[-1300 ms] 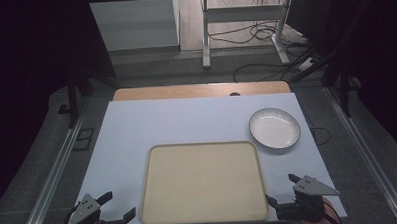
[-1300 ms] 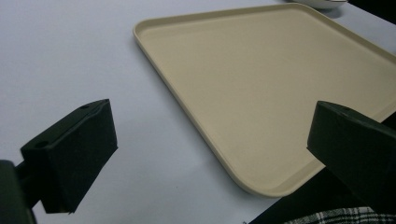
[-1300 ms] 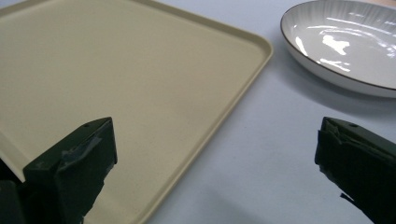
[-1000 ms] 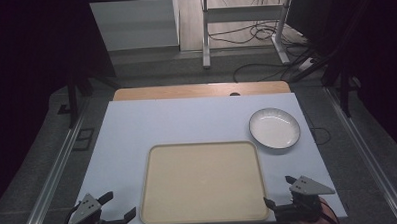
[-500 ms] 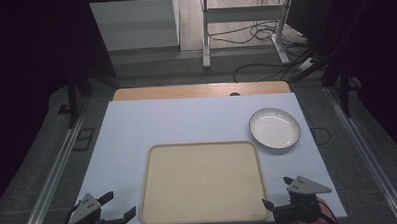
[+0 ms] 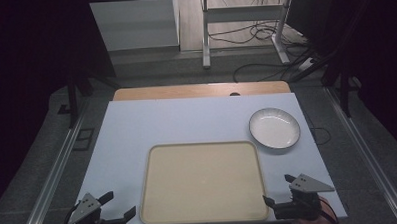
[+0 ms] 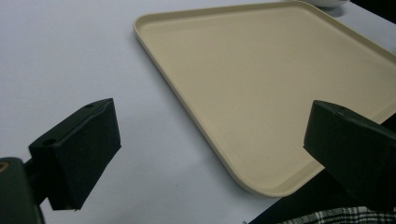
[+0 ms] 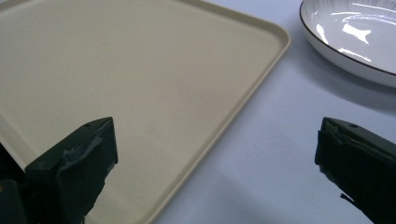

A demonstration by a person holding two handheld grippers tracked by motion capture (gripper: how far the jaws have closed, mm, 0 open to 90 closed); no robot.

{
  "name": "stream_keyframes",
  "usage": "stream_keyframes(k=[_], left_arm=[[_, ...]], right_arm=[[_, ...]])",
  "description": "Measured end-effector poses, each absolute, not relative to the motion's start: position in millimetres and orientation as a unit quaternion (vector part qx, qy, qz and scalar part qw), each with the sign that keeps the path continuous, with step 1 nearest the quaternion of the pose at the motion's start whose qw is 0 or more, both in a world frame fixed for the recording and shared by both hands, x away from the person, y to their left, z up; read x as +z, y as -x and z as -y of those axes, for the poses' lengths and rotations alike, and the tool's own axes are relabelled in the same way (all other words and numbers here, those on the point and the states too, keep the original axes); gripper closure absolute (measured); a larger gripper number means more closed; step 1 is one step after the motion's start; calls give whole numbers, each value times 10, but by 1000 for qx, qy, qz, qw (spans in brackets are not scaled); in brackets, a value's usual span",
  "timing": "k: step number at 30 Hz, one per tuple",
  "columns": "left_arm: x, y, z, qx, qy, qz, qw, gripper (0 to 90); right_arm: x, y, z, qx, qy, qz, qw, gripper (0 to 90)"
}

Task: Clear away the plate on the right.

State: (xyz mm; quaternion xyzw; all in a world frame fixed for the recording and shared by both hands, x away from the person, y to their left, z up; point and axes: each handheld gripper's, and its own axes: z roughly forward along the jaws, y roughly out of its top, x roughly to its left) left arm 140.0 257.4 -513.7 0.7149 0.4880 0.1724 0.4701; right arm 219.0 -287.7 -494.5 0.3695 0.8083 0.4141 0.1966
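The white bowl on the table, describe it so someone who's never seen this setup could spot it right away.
Start at the pale blue table top and find the big beige tray near its front edge. Just past the tray's far right corner sits the bowl, apart from the tray. It is the one round thing there: shallow, glossy white, with a thin dark rim.

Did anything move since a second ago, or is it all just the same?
Only a little. The right tongs slid slightly back toward the person and a bit left, ending close to the tray's near right corner. They stayed open and grabbed nothing. The left tongs barely moved and are open too. The tray and the white bowl stayed put on the table.
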Motion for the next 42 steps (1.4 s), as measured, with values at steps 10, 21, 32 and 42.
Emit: stream_keyframes(k=[10,21,32,42], left_arm=[[-5138,-1403,-2575,172,-715,-489,469,36],[-5138,-1405,-2575,172,-715,-490,469,38],[-5139,-1409,-2571,172,-715,-491,467,39],[-5140,-1410,-2571,172,-715,-491,467,40]], right_arm=[[-4946,-2294,2889,400,-361,-817,205,8],[-4959,-2408,2868,400,-370,-813,207,20],[-4967,-2505,2846,409,-372,-805,216,18],[-4999,-2618,2827,398,-390,-803,211,16]])
